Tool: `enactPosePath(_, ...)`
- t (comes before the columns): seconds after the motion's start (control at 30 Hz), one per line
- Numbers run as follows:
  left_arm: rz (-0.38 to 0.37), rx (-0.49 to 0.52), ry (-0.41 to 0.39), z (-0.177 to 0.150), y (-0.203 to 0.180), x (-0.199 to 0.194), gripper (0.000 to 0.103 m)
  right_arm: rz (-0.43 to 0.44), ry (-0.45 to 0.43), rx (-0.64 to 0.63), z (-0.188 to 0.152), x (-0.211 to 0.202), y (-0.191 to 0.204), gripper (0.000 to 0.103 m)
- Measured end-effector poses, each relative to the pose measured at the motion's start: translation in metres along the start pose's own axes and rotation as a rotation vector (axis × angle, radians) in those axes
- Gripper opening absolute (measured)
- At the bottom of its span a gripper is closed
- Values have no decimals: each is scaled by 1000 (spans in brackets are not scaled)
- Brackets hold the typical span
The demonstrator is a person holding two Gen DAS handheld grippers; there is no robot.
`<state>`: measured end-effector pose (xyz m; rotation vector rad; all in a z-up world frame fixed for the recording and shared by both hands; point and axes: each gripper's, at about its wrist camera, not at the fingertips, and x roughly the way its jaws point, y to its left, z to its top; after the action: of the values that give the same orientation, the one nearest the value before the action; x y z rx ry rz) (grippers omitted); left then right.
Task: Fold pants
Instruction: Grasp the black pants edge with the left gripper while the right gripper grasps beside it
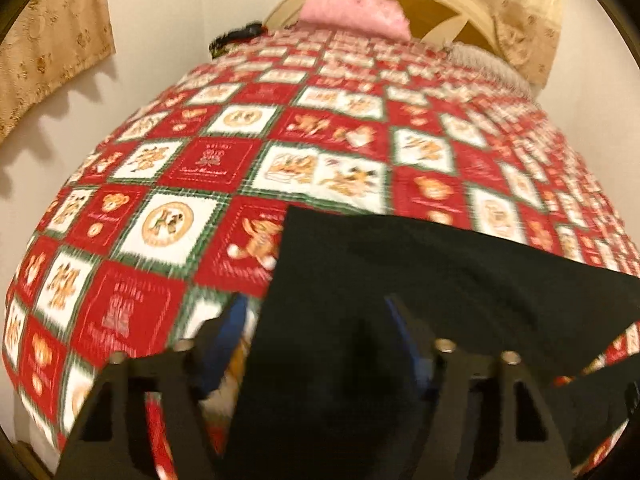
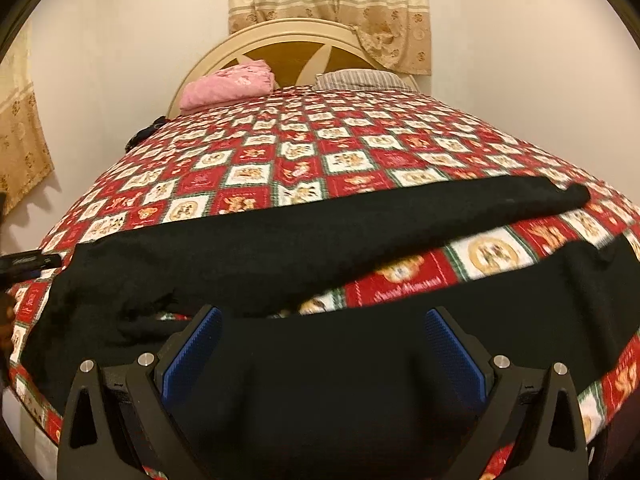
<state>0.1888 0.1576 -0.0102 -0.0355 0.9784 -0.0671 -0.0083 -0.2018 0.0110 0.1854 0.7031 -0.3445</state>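
Note:
Black pants lie spread across the near end of the bed, both legs running to the right with a strip of quilt between them. My right gripper is open just above the near leg, blue pads wide apart, nothing between them. In the left wrist view the pants' waist end fills the lower right. My left gripper is open over its left edge; one blue pad lies over the cloth, the other off it above the quilt. The view is blurred.
The bed carries a red, white and green patchwork quilt. A pink folded cloth and a striped pillow lie by the cream headboard. Dark items sit at the bed's far left edge. Curtains hang on the walls.

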Motion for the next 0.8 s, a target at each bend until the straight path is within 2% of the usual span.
enactPosePath(0.07,-20,-6,27,8,4,15,48,14,7,-14,5,5,3,102)
enactPosePath(0.23,-65,-25,91,20,6,47,48,25,28,-75,21,20,10,102)
enactPosePath(0.37,-101,-57,91,28,11,53,49,80,59,-115,47,41,7,102)
enactPosePath(0.5,-121,-51,98,35,14,58,49,87,83,-235,81,88,13,101)
enactPosePath(0.6,-123,-49,105,39,14,61,49,105,132,-318,97,125,20,92)
enactPosePath(0.63,-126,-49,105,39,14,61,49,118,167,-343,102,142,23,86)
enactPosePath(0.7,-129,-50,105,40,14,62,49,171,235,-365,105,163,26,81)
enactPosePath(0.8,-149,-50,108,45,12,66,59,176,314,-424,101,191,32,78)
